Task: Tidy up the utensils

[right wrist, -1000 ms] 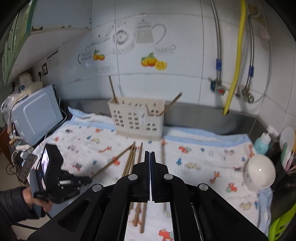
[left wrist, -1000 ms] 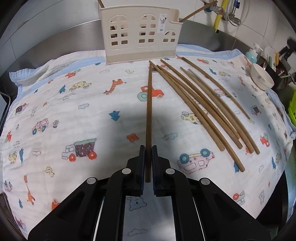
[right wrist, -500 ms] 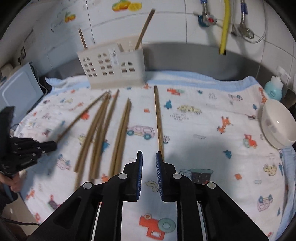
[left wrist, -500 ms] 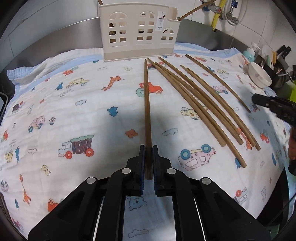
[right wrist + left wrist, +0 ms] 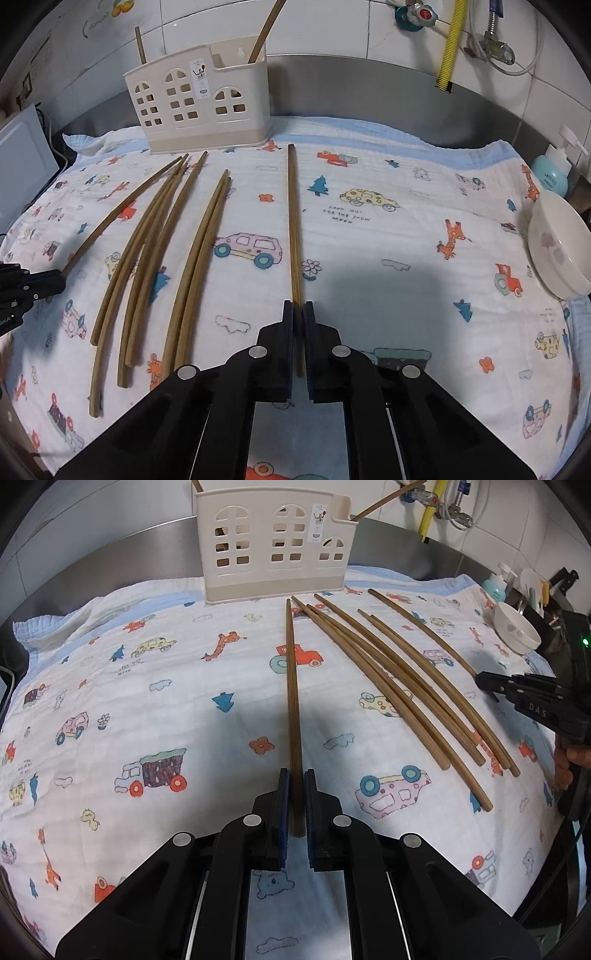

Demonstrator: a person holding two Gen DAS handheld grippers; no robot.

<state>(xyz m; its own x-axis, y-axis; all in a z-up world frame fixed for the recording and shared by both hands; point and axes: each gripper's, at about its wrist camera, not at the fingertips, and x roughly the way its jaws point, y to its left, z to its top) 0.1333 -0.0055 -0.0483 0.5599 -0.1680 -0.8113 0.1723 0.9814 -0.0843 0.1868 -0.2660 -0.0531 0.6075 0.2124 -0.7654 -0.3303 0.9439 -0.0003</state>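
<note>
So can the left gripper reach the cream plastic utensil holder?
Probably yes. Only patterned cloth lies between the left gripper and the cream plastic utensil holder; its fingers hold one brown wooden chopstick, and the loose chopsticks lie off to the right.

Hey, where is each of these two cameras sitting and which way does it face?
Left wrist: on the left gripper, angled down over the cartoon-print cloth; its black fingers clamp one brown chopstick; the right gripper shows at right.
Right wrist: on the right gripper, facing likewise, shut on another chopstick.
Shared: the beige plastic utensil holder, loose chopsticks.
</note>
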